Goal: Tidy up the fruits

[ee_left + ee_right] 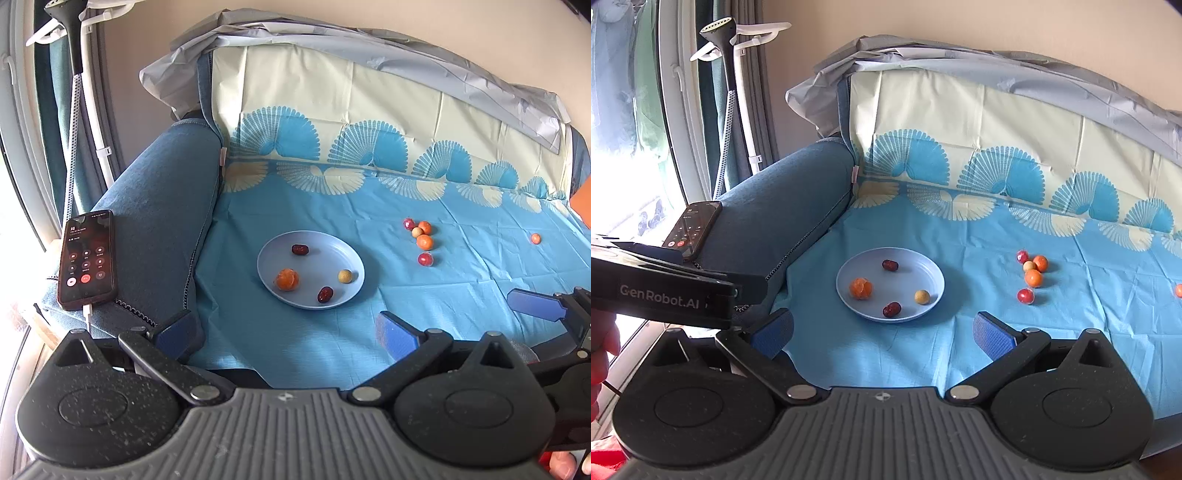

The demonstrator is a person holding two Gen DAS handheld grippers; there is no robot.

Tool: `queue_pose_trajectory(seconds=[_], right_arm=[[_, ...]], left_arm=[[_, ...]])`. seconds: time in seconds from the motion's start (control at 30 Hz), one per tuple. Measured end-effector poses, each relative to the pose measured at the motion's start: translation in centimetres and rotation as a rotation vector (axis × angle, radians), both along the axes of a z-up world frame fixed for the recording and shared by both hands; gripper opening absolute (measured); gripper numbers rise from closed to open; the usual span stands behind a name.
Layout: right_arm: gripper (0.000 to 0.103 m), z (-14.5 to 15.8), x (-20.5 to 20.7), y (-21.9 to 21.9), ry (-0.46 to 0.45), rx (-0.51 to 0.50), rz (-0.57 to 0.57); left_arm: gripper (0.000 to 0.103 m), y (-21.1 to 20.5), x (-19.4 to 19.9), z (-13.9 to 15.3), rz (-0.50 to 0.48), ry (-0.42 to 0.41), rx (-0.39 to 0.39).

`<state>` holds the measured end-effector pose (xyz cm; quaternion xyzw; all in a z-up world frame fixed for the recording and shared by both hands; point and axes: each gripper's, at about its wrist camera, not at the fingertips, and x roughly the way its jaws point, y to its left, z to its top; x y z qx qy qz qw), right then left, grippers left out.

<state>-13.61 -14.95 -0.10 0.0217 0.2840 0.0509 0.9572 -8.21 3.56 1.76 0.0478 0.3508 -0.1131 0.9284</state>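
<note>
L claw is spread wide, blue pads apart, nothing between them, hovering over the near edge of the cloth. R claw is likewise spread wide & empty, also above the cloth's near edge; in the L view its blue fingers show at 3 o'clock, and in the R view the L tool body, marked GenRobot.AI, crosses at 9 o'clock. Straight ahead at 12 o'clock from both claws sits the plate, pale blue, flat on the cloth. On it: peeled mandarin at its 8 o'clock, 1 date at 11, 2nd date at 6, small yellow fruit at 4; none touching each other. Well apart from the plate, toward 1–2 o'clock of the claws, a loose cluster lies on the cloth: 2 red fruits, 2 orange ones, 1 pale one, packed close, some touching. Further out at 3 o'clock, a lone orange fruit. The cloth covers a sofa seat & runs up the backrest. At 9–10 o'clock, a phone lies on the blue armrest, screen lit, cable plugged in.
</note>
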Motion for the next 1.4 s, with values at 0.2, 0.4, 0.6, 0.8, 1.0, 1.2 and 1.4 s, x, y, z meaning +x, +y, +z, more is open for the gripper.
queue_pose_trajectory(seconds=[0.2,0.4,0.6,0.8,1.0,1.2,1.4], right_arm=[[0.102,-0.4,0.4,-0.1,0.016,0.003,-0.004],[0.102,-0.6,0.5,-0.2,0.015,0.011,-0.013],[0.102,-0.8,0.5,-0.8,0.013,0.031,-0.035],[0.102,-1.3,0.8,-1.5,0.022,0.053,-0.051],[0.102,-1.9,1.3,-2.1,0.038,0.072,-0.061],[0.102,-2.6,2.3,-2.9,0.056,0.087,-0.077],[0.102,-3.3,3.4,-4.0,0.076,0.099,-0.100]], left_arm=[[0.103,0.2,0.5,-0.2,0.010,0.013,-0.005],[0.103,0.1,0.8,-0.3,0.013,0.026,-0.007],[0.103,-0.5,0.8,-0.3,0.007,0.026,0.007],[0.103,-0.9,1.1,-0.6,0.010,0.037,0.021],[0.103,-1.2,1.8,-0.8,0.011,0.051,0.020],[0.103,-1.6,2.8,-1.2,0.012,0.067,0.020],[0.103,-2.6,4.2,-1.6,0.015,0.083,0.027]])
